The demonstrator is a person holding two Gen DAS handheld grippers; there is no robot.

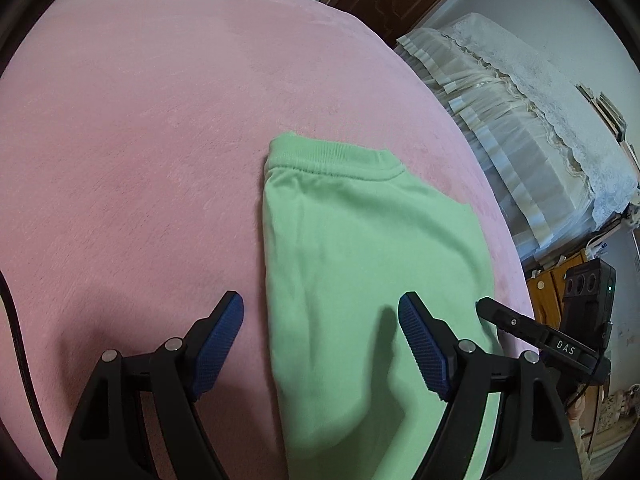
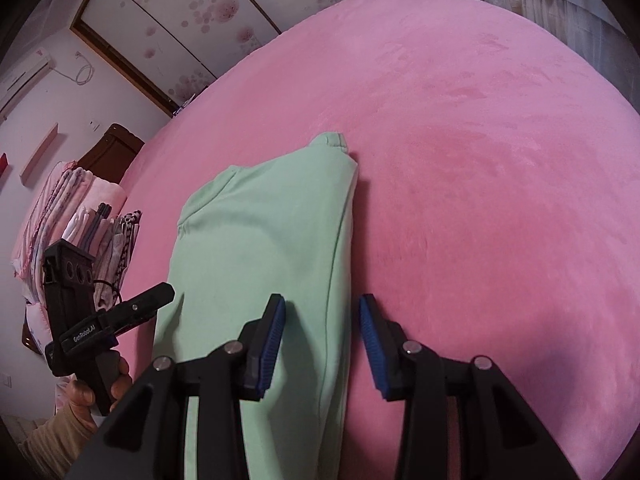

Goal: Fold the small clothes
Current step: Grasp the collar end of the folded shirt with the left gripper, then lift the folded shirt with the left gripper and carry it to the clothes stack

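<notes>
A light green garment (image 1: 360,248) lies folded lengthwise on the pink blanket (image 1: 140,140), its ribbed hem at the far end. My left gripper (image 1: 320,312) hovers open over its near part: the left fingertip stands over the blanket, the right one over the cloth, so the garment's left folded edge runs between them. In the right wrist view the garment (image 2: 260,240) lies left of centre. My right gripper (image 2: 322,312) is open just above its right edge, with nothing pinched. One finger (image 1: 496,312) of the right gripper shows beside the garment's right side.
A person's hand (image 2: 120,376) holds the left gripper's handle (image 2: 80,336) at the blanket's left edge. Folded clothes (image 2: 100,232) are stacked beyond it. A lace-covered bed (image 1: 520,120) stands to the right. A black cable (image 1: 16,340) hangs at the left.
</notes>
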